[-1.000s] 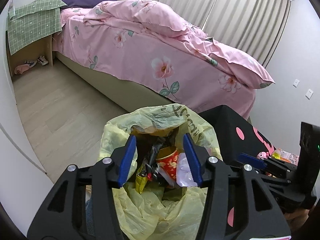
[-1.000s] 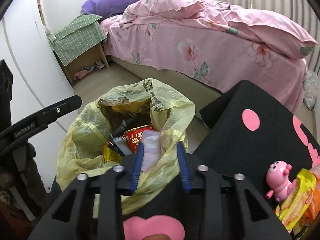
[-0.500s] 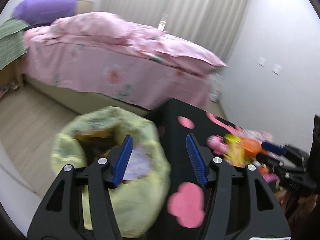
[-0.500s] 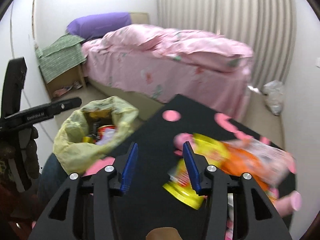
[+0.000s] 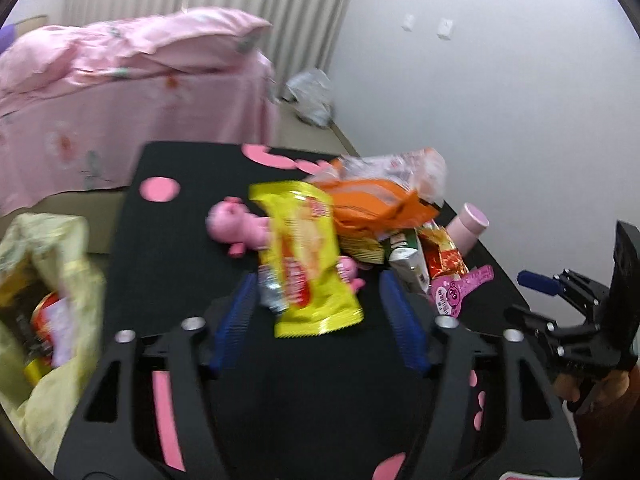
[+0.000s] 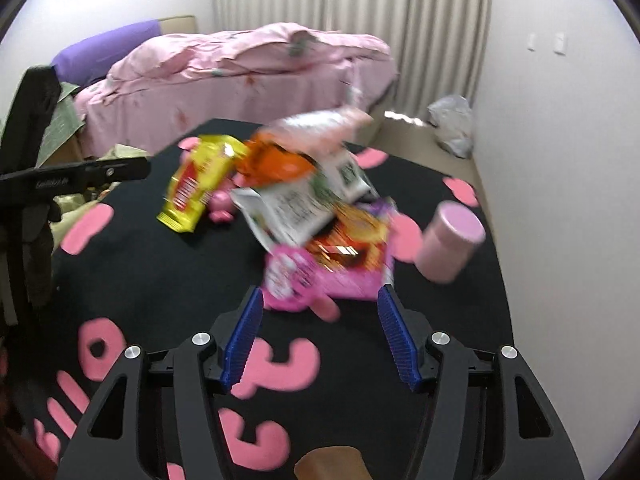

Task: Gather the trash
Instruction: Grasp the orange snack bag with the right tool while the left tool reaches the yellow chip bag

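Snack wrappers are piled on a black table with pink shapes (image 5: pixel 160 248). A yellow snack bag (image 5: pixel 308 256) lies just ahead of my left gripper (image 5: pixel 320 312), whose jaws are opening; the bag's near end shows between the blue pads, untouched. An orange bag (image 5: pixel 376 200) lies behind it. My right gripper (image 6: pixel 320 324) hovers before a pink wrapper (image 6: pixel 320 276) and a white packet (image 6: pixel 296 208); its jaws are opening with nothing between them. The yellow trash bag (image 5: pixel 48 280), holding rubbish, stands left of the table.
A pink pig toy (image 5: pixel 236 228) lies partly under the yellow bag. A pink cylinder (image 6: pixel 448 240) stands at the table's right side by the white wall. A pink bed (image 6: pixel 240 76) stands beyond the table. A grey bag (image 6: pixel 452 124) sits on the floor.
Both grippers swung right, from over the yellow trash bag to the pile of wrappers on the table. Their jaws have spread wider.
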A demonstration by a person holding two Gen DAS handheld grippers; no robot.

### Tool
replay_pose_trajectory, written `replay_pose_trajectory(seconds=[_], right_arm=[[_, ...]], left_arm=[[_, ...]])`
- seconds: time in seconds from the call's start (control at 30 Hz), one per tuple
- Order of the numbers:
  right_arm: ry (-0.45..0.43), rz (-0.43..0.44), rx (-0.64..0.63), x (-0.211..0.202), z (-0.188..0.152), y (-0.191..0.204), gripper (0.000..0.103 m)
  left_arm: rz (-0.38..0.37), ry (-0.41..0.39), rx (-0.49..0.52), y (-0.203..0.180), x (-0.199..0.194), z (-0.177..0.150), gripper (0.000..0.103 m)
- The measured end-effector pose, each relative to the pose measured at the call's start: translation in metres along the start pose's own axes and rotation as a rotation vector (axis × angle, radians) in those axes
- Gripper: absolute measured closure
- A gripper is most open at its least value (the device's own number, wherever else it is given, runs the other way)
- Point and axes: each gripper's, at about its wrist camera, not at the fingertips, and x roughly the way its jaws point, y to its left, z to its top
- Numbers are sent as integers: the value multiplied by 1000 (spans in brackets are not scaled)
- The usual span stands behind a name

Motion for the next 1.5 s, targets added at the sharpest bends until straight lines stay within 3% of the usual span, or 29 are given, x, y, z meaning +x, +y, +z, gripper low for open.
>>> replay_pose_trajectory(seconds=[0.13,0.23,0.33,0.47,0.57,0.7,0.77,0.83,0.97,1.0,1.1,1.2,1.27,1.4,1.5], right_arm=[[13,33,69,5,-17,-14,47],[3,9,71,7,-20,-18,47],[-48,4,82,1,-9,-25,47],[-165,53,133,-5,38,-34,47],[-206,80,108,11,88,-29,47],[-147,74,68,66,149,-19,47],[-94,54,62,89,160,-19,47],[-31,53,76,103,155,-19,48],[-18,109,94,93,123,-14,49],[-19,121,93,86,115,-12,60],[8,154,76,72,97,-8,74],[4,167,71,58,83,-8,84],[-7,174,91,46,74,-12,88],[-44,162,115,22,60,-17,88],[-48,191,144,12,51,-20,88]], left_arm=[[47,45,-36,0,36,11,36],[97,56,-46,-2,49,17,36],[108,9,-71,-5,39,14,36],[136,-59,-103,-6,17,7,36],[157,-57,-122,-1,11,5,36],[118,6,-184,18,11,2,36],[86,14,-208,28,6,-1,36],[92,8,-207,34,0,-4,36],[70,-40,-206,40,-2,-4,33],[57,-49,-201,39,2,-2,32],[27,1,-131,26,21,4,32],[108,50,-46,12,39,6,32],[121,70,-64,14,44,6,32],[72,103,-149,27,41,2,50],[30,122,-172,30,34,-4,57]])
